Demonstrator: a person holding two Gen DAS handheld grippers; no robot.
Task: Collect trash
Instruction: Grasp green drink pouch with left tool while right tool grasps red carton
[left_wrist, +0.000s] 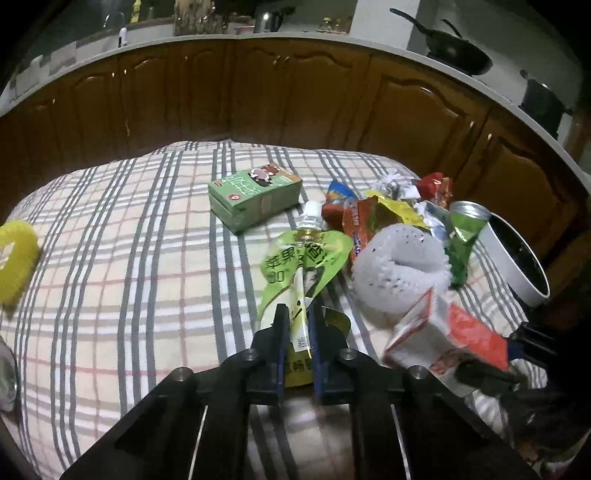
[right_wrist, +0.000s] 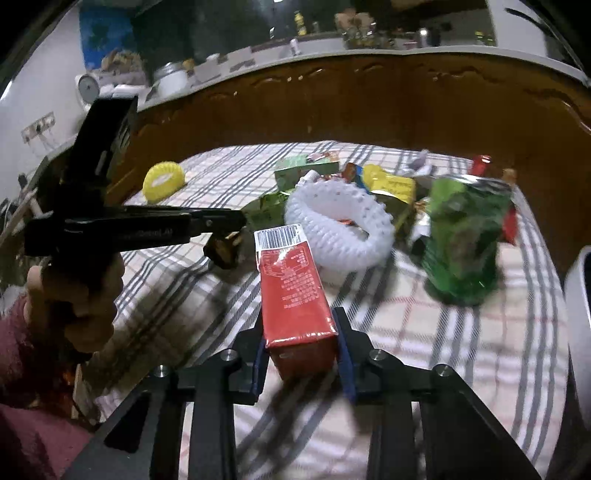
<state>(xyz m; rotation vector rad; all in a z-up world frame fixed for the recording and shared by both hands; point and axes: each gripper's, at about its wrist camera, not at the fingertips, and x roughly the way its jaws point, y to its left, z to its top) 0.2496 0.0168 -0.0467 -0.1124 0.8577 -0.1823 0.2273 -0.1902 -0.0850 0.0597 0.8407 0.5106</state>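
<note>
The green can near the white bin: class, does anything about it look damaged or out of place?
Yes. The green can looks crushed and dented, its body buckled below the silver rim. It stands tilted on the checked cloth at the edge of the wrapper pile, beside the white bin.

Black gripper (right_wrist: 301, 354), blue pads, maroon sleeve (right_wrist: 22, 369)
</note>
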